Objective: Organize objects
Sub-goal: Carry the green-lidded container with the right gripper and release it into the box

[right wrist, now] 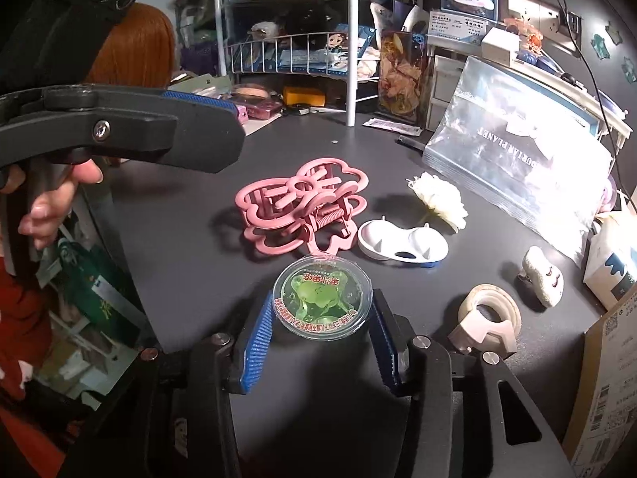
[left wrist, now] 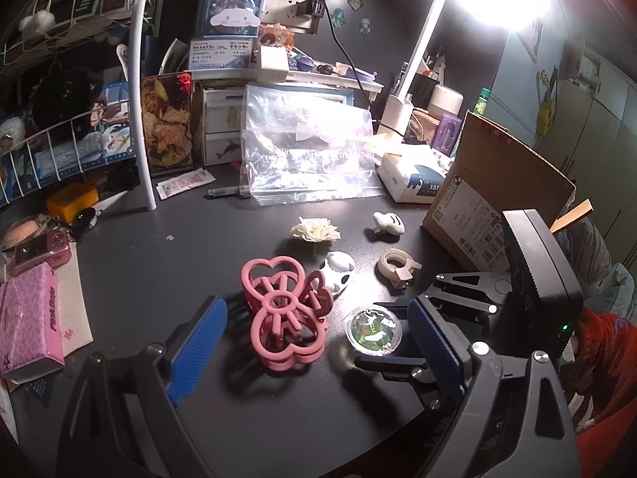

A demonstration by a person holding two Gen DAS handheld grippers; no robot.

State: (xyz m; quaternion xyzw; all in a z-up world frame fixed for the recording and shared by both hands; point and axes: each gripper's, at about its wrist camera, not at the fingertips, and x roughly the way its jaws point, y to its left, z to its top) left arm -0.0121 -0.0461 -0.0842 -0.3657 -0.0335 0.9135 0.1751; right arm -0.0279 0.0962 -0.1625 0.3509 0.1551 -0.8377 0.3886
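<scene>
Right wrist view shows the right gripper (right wrist: 322,318) with jaws spread around the round jelly cup (right wrist: 322,298) on the dark desk (right wrist: 179,259), apparently not yet pinching. Squeezing should be gentle and centred, clear of the pink hair claw (right wrist: 298,207). The left gripper (left wrist: 314,346), jaws spread, hovers over that claw.

The pink leopard-print box (left wrist: 28,318) at the left edge of the desk carries the name "PinkDoie" along its side, and the clear plastic bag (right wrist: 521,159) leaning at the back of the desk reads "…URTIAN PLANET", seen upside down with its first letters cut off. The white tissue pack (left wrist: 414,179) shows letters like "XSY" in blue, and the shipping label on the cardboard box (left wrist: 497,183) has digits that look like "998". Red characters ring the lid of the round clear jelly cup (right wrist: 322,298), too small to read.
</scene>
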